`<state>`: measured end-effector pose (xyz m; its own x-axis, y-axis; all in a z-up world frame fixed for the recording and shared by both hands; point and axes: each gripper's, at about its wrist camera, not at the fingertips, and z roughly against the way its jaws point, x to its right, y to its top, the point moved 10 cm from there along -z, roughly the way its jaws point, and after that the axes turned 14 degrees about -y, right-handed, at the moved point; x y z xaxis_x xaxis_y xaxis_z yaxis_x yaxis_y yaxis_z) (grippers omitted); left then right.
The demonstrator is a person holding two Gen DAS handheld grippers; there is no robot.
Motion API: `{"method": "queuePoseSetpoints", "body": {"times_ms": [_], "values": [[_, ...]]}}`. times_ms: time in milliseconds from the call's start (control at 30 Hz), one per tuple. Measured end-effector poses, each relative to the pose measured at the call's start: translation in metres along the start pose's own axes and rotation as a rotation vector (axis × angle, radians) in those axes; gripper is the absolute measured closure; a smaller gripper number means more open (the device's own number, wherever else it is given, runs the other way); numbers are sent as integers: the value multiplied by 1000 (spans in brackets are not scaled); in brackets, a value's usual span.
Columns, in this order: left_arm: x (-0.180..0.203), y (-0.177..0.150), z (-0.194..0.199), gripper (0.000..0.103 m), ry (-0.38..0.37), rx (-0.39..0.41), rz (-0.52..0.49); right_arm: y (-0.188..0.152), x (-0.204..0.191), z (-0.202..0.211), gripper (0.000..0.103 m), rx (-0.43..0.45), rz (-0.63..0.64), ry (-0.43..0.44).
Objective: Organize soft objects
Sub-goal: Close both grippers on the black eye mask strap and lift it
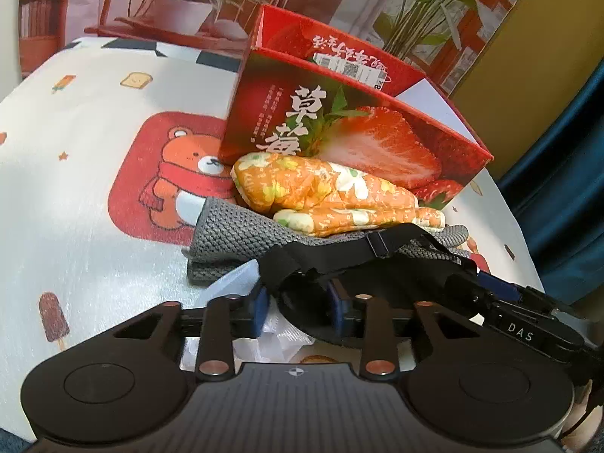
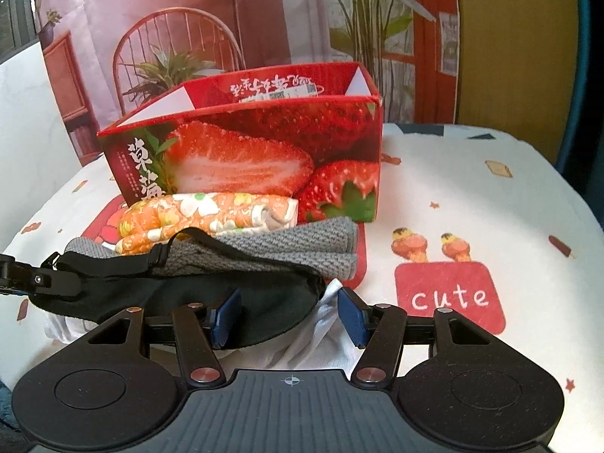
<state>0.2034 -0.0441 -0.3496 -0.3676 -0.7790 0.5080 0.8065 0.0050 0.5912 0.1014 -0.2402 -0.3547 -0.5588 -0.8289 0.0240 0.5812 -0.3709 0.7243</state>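
Your strawberry box (image 2: 264,151) carries Chinese characters, an upside-down barcode label inside, and the tablecloth (image 2: 490,196) reads "cute" at 4 o'clock. The other tool's body shows "DAS". One black eye mask (image 2: 181,302) lies at 6 o'clock of one grey knitted cloth (image 2: 287,249) and one orange floral glove (image 2: 211,211). Your left gripper (image 1: 298,307) has its pads closed on the mask; your right gripper (image 2: 290,313) stands apart around the mask's edge, over half-hidden white fabric (image 2: 313,343).

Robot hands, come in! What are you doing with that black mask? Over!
Left gripper pinching black mask, right gripper straddling its other end, grip unclear. Mask lies on grey cloth. Strawberry box behind, path clear.
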Motion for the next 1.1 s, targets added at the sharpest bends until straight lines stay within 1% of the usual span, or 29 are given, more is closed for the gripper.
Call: {"method": "queuePoseSetpoints", "body": {"times_ms": [100, 167, 300, 400, 600, 667, 700, 733, 767, 967, 1100], "values": [[0, 3, 2, 81, 9, 12, -16, 2, 0, 0, 51, 11, 12, -2], [-1, 4, 3, 83, 17, 14, -25, 4, -1, -2, 54, 11, 16, 0], [-5, 6, 4, 85, 34, 30, -24, 7, 0, -3, 56, 15, 13, 0], [-10, 5, 3, 85, 43, 29, -8, 9, 0, -6, 60, 10, 7, 10], [-15, 1, -2, 85, 46, 21, 9, 7, 2, -16, 73, -23, -2, 22], [-14, 2, 0, 86, 39, 29, 11, 7, 3, -17, 84, -29, -17, 26], [-13, 4, 1, 87, 38, 31, 4, 8, 4, -16, 87, -24, -17, 21], [-11, 6, 3, 88, 36, 37, -7, 10, 5, -14, 95, -16, -15, 12], [-8, 8, 6, 89, 30, 47, -17, 13, 7, -10, 98, -1, -17, 3], [7, 26, 24, 90, 17, 109, -66, 42, 14, 11, 100, 92, -38, 11], [10, 40, 37, 90, 25, 159, -79, 64, 12, 24, 100, 145, -38, 31]]}}
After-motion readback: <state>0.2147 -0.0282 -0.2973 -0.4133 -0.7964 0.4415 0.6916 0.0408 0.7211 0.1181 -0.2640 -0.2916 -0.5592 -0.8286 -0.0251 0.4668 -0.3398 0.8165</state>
